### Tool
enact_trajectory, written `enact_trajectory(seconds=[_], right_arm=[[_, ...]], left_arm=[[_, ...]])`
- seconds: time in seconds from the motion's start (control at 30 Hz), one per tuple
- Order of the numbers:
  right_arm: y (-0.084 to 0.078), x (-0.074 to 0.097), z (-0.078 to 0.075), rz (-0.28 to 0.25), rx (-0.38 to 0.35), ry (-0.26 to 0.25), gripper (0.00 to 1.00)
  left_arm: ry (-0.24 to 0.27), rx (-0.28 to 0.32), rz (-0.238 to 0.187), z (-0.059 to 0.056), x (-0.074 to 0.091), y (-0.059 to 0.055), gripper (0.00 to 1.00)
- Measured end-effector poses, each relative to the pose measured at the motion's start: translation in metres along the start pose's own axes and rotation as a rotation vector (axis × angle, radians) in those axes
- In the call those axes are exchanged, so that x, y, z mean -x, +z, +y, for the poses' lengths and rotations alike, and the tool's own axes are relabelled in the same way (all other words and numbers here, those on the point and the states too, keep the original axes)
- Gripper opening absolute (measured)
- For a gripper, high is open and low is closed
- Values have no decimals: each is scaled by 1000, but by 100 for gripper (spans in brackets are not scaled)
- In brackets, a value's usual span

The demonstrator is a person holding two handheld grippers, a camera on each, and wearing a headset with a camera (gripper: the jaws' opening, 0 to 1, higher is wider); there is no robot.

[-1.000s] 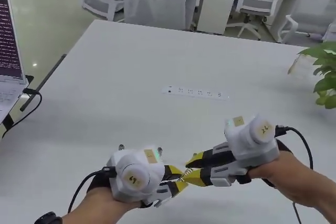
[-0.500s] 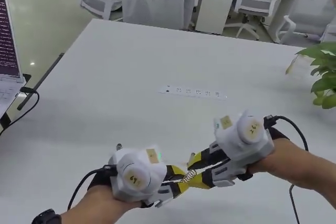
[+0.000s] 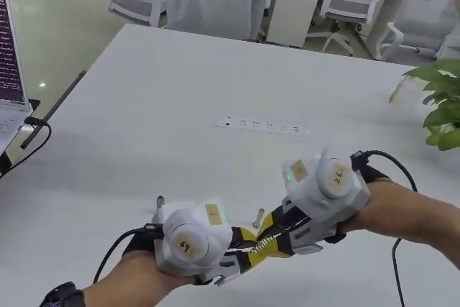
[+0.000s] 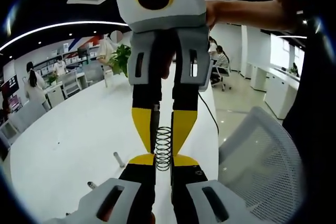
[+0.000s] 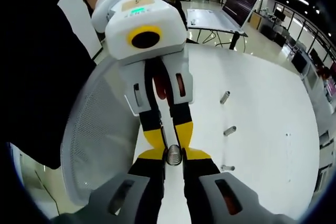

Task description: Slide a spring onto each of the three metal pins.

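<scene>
A small steel spring point(image 3: 263, 237) is held in the air between the two grippers, which meet tip to tip. In the left gripper view the spring point(image 4: 164, 148) stands upright, its lower end in my left gripper point(image 4: 164, 162) and its upper end in my right gripper point(image 4: 164, 128). Both look shut on it. The right gripper view shows the spring point(image 5: 174, 157) end-on between the right gripper's point(image 5: 174, 153) yellow tips. Three short metal pins point(image 5: 229, 130) stand on the white table beyond; two pins point(image 3: 159, 201) show in the head view beside my left gripper point(image 3: 250, 251).
A white power strip point(image 3: 263, 126) lies mid-table. A laptop point(image 3: 8, 70) and a black cable point(image 3: 32, 141) sit at the left edge, a green plant point(image 3: 440, 98) at the right edge. Office chairs stand past the far edge.
My right gripper has moved left and closer to the left gripper, and the spring between them now tilts up toward the right one. The left gripper has stayed nearly still.
</scene>
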State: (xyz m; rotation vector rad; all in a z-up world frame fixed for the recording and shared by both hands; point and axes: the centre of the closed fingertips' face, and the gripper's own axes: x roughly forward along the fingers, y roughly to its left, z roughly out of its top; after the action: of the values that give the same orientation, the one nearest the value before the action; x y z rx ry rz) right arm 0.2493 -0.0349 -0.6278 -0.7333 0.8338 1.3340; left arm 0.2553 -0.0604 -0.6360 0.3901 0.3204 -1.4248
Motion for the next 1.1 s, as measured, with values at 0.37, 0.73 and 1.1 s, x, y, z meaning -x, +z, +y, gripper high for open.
enact_trajectory(seconds=[0.37, 0.73, 1.1], right_arm=[[-6, -2, 3, 75, 91, 26, 9], [-11, -4, 6, 93, 93, 27, 8], [-12, -6, 6, 75, 67, 16, 8]], left_arm=[[-16, -3, 0, -2, -1, 0, 2], [-31, -2, 9, -7, -6, -3, 2], [-29, 9, 18, -7, -7, -6, 4]])
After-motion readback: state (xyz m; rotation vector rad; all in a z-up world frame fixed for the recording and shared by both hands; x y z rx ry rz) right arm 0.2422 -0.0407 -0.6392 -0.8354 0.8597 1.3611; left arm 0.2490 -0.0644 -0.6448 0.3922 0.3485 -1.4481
